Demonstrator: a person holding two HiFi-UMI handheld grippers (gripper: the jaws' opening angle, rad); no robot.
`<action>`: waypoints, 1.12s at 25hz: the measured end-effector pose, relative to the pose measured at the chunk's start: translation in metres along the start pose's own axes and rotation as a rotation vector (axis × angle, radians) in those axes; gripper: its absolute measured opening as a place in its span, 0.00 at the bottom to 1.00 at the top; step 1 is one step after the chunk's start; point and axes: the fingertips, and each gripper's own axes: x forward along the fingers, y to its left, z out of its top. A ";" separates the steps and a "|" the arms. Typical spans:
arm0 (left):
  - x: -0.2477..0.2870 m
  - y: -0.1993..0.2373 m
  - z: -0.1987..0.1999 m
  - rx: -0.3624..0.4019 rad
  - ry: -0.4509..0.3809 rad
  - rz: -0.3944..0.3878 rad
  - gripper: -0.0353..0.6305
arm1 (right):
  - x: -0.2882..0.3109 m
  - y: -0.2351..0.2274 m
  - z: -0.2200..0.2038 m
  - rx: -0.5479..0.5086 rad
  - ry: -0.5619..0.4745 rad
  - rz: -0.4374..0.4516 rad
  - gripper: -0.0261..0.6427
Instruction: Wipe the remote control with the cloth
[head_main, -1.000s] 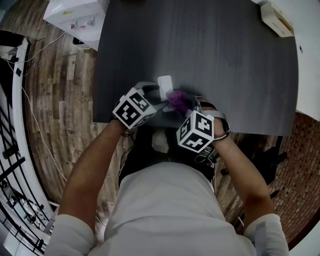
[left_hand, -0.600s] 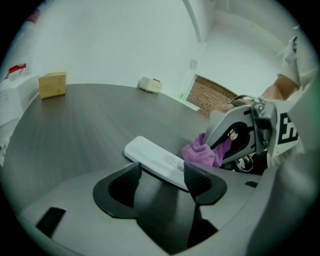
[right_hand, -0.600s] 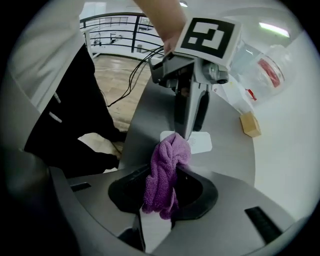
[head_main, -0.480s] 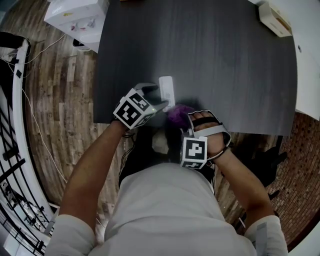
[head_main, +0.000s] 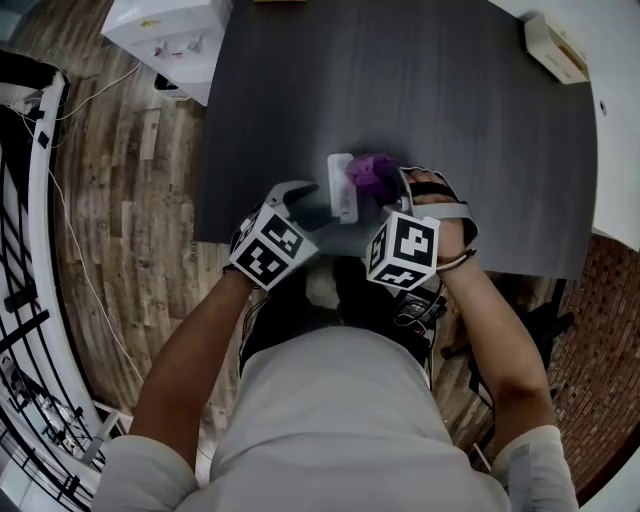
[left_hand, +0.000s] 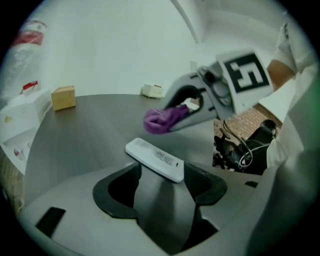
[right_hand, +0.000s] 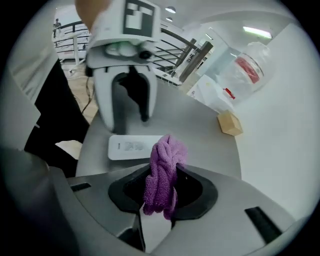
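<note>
A white remote control (head_main: 341, 186) lies flat on the dark table (head_main: 470, 110), close to its near edge. My right gripper (head_main: 392, 185) is shut on a bunched purple cloth (head_main: 373, 172), which sits at the right side of the remote's far half. In the right gripper view the cloth (right_hand: 164, 172) sticks up between the jaws, with the remote (right_hand: 131, 147) just beyond. My left gripper (head_main: 303, 200) is at the remote's left, near its near end. Its jaws stand open around that end of the remote (left_hand: 155, 159) without pressing it. The left gripper view shows the cloth (left_hand: 162, 120) hanging just beyond the remote.
A small tan box (left_hand: 63, 97) and a white box (head_main: 555, 47) sit at the far side of the table. A white unit (head_main: 170, 35) stands off the table's left corner, over the wooden floor. A clear bottle (right_hand: 245, 65) is behind the tan box.
The right gripper drew the cloth back to the near edge, then carried it forward along the remote to its far half. The left gripper has backed off slightly from the remote.
</note>
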 end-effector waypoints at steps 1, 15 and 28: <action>0.001 -0.004 -0.006 0.021 0.024 0.023 0.44 | 0.005 -0.010 0.006 -0.003 -0.006 -0.012 0.22; 0.029 -0.007 -0.033 0.110 0.214 0.175 0.44 | 0.041 -0.003 0.047 -0.156 -0.008 0.006 0.22; 0.027 -0.007 -0.033 0.070 0.207 0.146 0.44 | 0.021 0.028 0.042 0.015 -0.078 0.072 0.22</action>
